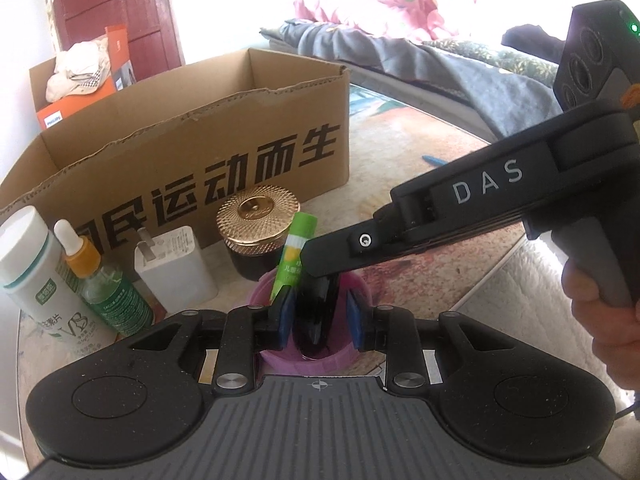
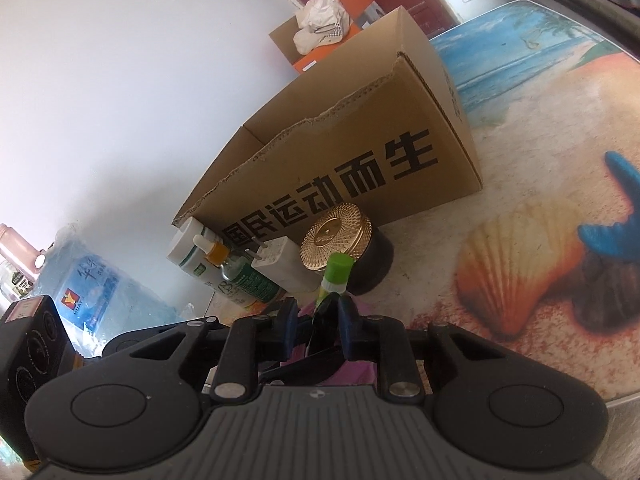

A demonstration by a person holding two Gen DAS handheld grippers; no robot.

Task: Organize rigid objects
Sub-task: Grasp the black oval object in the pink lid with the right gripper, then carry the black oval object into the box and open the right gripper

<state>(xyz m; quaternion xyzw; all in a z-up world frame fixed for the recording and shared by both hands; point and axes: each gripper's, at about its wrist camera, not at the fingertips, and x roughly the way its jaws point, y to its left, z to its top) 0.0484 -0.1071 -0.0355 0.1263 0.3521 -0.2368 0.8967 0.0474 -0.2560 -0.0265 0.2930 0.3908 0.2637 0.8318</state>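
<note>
Cardboard box (image 1: 192,128) open at back of table (image 1: 420,140). Purple cup (image 1: 320,356) in front holds green tube (image 1: 290,260) and black object (image 1: 316,312). Left gripper (image 1: 320,316) spread around cup's rim. Right gripper (image 2: 318,328) pinches black object.

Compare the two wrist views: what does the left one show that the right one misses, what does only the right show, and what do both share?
Only the left view shows the bedding and the right tool reaching into the purple cup. Only the right view shows the water jug and the shell print. Both show the cardboard box, gold-lidded jar, green stick, charger and bottles.
</note>
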